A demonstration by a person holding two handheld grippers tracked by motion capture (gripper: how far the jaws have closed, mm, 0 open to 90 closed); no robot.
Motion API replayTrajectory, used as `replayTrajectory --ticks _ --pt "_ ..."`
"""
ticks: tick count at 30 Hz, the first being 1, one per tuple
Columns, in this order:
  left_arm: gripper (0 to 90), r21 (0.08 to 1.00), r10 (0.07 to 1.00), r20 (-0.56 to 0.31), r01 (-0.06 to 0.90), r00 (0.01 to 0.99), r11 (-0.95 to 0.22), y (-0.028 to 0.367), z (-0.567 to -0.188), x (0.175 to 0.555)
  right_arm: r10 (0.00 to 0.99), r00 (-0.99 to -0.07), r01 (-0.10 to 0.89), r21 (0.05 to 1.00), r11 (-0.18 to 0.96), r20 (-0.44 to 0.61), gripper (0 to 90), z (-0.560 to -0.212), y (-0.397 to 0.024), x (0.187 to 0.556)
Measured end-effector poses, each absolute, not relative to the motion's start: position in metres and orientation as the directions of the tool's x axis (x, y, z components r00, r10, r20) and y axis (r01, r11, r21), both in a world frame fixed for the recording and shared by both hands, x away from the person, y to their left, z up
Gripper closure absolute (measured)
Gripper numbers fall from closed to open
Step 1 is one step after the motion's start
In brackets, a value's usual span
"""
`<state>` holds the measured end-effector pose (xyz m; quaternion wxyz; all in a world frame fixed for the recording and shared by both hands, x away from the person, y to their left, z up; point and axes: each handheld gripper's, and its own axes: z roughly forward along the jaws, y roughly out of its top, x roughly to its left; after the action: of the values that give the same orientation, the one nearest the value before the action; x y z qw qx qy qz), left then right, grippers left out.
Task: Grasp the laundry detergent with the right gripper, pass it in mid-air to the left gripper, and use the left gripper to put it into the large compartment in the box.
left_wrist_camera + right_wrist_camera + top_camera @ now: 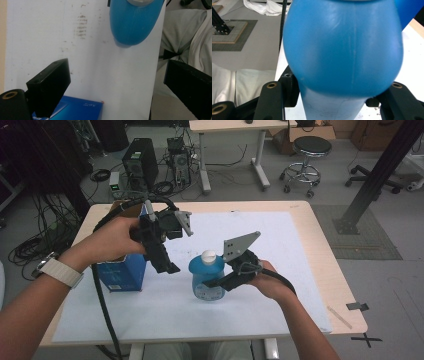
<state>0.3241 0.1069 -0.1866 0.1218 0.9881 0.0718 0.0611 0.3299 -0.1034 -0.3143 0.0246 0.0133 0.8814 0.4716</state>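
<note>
- Right gripper (216,282): jaws clamped on the blue bottle (206,279), one on either side of its body.
- Blue bottle: upright on the white sheet (280,270) of the desk (325,265), white cap up.
- Left gripper (167,267): jaws wide apart, holding nothing, raised above the sheet just beside the blue box (122,275).
</note>
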Motion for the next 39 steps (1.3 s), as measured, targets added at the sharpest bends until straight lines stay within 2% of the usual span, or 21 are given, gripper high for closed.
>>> replayTrajectory --ticks 39 --pt "7.6 0.222 0.073 0.079 0.054 0.994 -0.974 0.077 -0.195 0.321 0.002 -0.999 -0.025 0.835 0.549 -0.032 43.9 -0.311 -0.077 0.331"
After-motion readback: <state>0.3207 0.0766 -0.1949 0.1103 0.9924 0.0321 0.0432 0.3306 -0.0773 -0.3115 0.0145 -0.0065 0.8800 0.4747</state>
